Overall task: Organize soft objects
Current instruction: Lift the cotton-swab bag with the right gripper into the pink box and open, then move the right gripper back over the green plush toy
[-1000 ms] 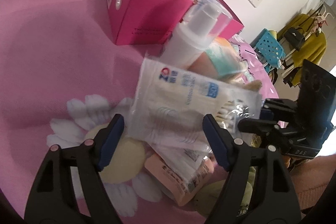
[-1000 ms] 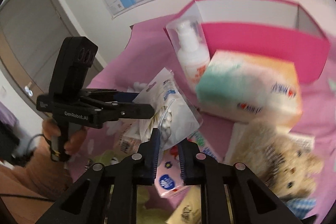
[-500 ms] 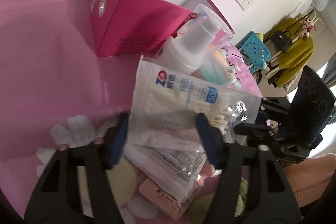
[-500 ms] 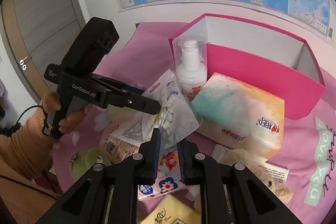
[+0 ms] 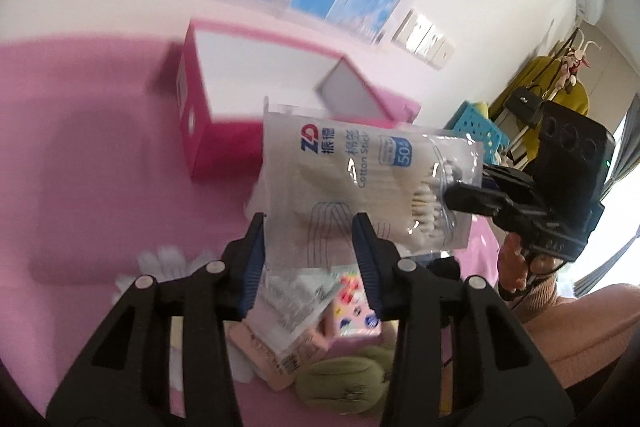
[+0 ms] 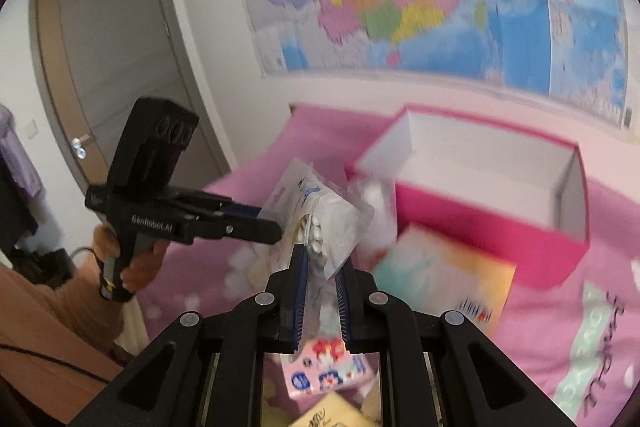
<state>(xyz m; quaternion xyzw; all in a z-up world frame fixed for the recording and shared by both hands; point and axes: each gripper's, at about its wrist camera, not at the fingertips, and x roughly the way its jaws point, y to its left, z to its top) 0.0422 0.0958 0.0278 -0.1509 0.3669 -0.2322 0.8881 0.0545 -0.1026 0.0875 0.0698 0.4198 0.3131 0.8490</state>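
Note:
A clear bag of cotton swabs point(image 5: 352, 179) hangs in the air above the pink tabletop, held from both ends. My left gripper point(image 5: 310, 255) has its jaws closing on the bag's lower edge, with both blue pads against the plastic. My right gripper point(image 6: 322, 267) is shut on the swab end of the bag point(image 6: 320, 215). In the left wrist view the right gripper point(image 5: 452, 191) pinches the bag's right corner. Seen from the right wrist, the left gripper point(image 6: 272, 223) comes in from the left, a hand on its handle.
An open pink box point(image 6: 480, 227) with a white inside stands behind the bag. A pastel tissue pack point(image 6: 440, 279) and a blurred white bottle point(image 6: 372, 211) lie before it. Below are a cartoon-printed packet point(image 5: 352, 311), flat sachets and a green plush point(image 5: 344, 375).
The left jaws went from wide open to closed on the bag. Both grippers rose and lifted the bag off the pile; the box now looks farther below.

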